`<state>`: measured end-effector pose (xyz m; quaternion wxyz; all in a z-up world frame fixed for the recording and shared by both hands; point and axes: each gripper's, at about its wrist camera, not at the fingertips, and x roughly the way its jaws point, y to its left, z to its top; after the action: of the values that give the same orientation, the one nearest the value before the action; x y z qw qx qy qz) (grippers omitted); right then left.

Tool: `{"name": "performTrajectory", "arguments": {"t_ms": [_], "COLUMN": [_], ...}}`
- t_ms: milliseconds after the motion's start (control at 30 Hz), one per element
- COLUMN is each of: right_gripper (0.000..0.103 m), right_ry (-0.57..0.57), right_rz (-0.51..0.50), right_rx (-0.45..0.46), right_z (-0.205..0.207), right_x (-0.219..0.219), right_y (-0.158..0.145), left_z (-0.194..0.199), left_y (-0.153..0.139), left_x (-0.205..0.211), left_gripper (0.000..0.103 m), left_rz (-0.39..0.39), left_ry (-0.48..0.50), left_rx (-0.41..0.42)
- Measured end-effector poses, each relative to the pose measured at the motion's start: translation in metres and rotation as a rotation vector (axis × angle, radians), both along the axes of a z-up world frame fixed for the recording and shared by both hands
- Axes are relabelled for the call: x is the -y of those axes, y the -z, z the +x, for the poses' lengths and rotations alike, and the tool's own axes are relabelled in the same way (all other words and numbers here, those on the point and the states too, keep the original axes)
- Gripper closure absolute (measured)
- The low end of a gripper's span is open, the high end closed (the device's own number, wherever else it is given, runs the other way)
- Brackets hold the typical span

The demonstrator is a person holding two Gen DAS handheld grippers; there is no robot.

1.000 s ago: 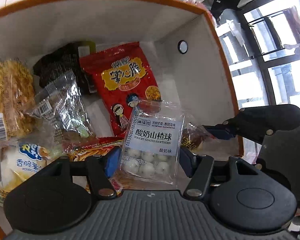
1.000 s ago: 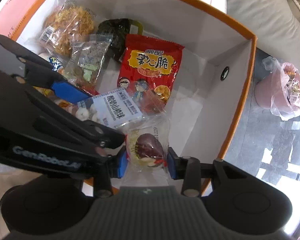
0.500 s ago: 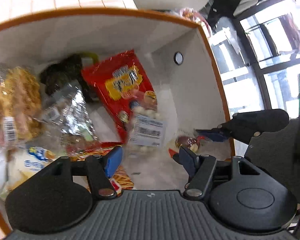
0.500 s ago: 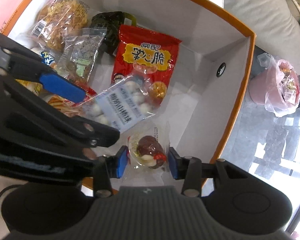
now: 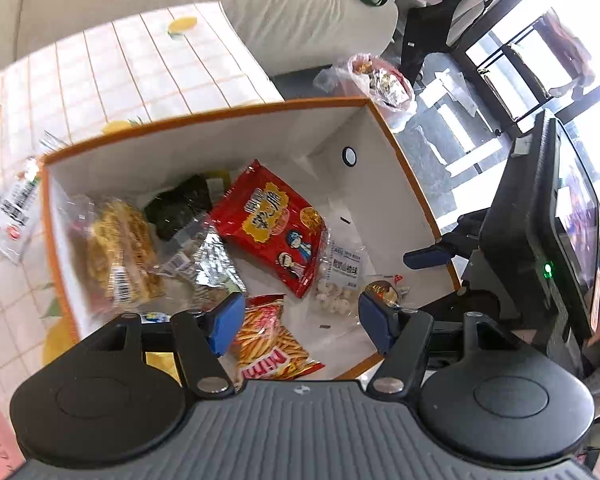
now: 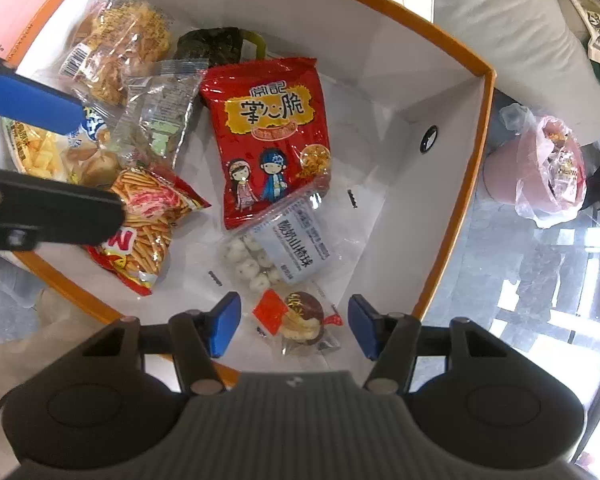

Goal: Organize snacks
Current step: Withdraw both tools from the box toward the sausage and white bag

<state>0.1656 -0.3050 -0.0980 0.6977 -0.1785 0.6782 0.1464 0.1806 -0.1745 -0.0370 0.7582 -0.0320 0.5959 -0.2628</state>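
The orange-rimmed box (image 6: 474, 168) is seen from above by both wrist cameras, and most of the snacks are judged to be stowed in it. The red crisp bag (image 6: 266, 136) is laid flat near the middle of the box floor, with the yogurt hawthorn ball pack (image 6: 278, 254) lying at its near edge and overlapping its corner. The small wrapped candy (image 6: 300, 320) is found just near of that pack, on the white floor close to the near wall. At the left, the stick-snack bag (image 6: 144, 224), the clear wafer pack (image 6: 158, 108), the fried noodle pack (image 6: 118, 44) and a dark seaweed packet (image 6: 216, 42) are piled together, partly overlapping. The right gripper (image 6: 294, 326) is held over the candy with its jaws spread wide and nothing clamped; the candy lies below and between the blue pads without being touched. The left gripper (image 5: 300, 318) is likewise held above the box with jaws wide and empty. One white packet (image 5: 14, 212) is still seen outside the box, on the checked tablecloth (image 5: 112, 76) at the far left. The task is therefore judged nearly complete: that outside packet remains to be collected, and whether further items lie out of view cannot be told.
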Motion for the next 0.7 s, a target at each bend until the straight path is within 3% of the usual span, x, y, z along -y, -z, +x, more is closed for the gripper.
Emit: {"name": "performTrajectory", "arguments": {"t_ms": [333, 700], "right_gripper": [0.043, 0.042], "right_ry": [0.041, 0.143], "right_rz": [0.057, 0.243], "right_rx": [0.085, 0.295], "right_z": [-0.016, -0.049], "right_x": [-0.021, -0.071], "right_y": [-0.042, -0.091], "left_z": [-0.025, -0.059], "left_y": [-0.044, -0.07], "left_x": [-0.04, -0.112], "left_gripper": [0.028, 0.027], "left_rz": [0.046, 0.072], "left_ry": [-0.013, -0.099], "left_rx": [0.14, 0.309]}}
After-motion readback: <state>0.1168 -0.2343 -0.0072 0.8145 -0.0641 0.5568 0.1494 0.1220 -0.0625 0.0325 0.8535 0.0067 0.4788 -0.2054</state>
